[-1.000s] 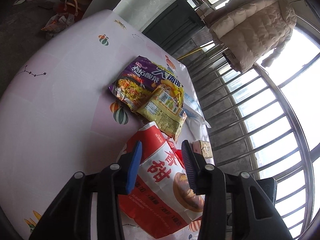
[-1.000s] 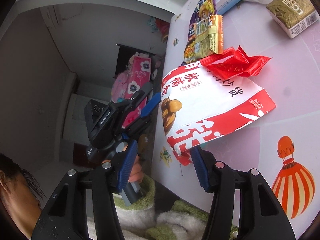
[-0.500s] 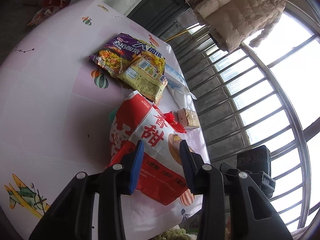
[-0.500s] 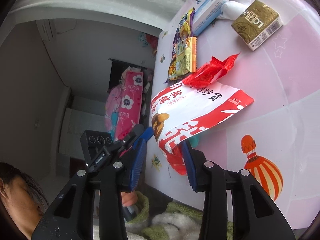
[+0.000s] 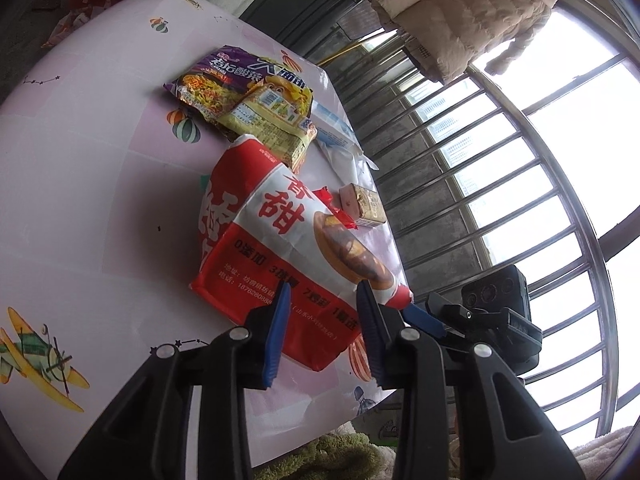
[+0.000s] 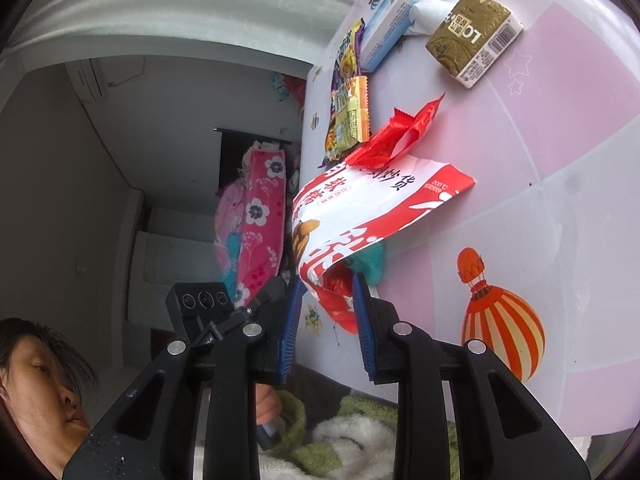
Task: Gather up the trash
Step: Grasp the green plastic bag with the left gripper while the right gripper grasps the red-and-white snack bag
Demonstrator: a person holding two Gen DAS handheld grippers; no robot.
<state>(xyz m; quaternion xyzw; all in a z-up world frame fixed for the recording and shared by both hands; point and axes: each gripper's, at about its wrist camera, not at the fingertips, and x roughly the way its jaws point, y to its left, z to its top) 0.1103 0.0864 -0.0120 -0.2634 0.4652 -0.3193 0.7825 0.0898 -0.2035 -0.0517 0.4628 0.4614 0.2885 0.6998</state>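
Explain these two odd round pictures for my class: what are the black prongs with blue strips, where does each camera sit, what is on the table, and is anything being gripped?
A person holds a hand clamp in each hand, each with a fisheye camera looking along its fingers. One view shows the left gripper, the other the right gripper. Both are closing around edges of a red-and-white snack bag; a firm grip isn't clear yet. On the pink table also lie a purple noodle packet, a yellow packet, a small red wrapper, a gold carton and a blue-white box.

A teal object (image 6: 370, 260) lies mostly hidden beneath the red-and-white bag (image 6: 360, 216); small print on the gold carton (image 6: 474, 36) is too small to read
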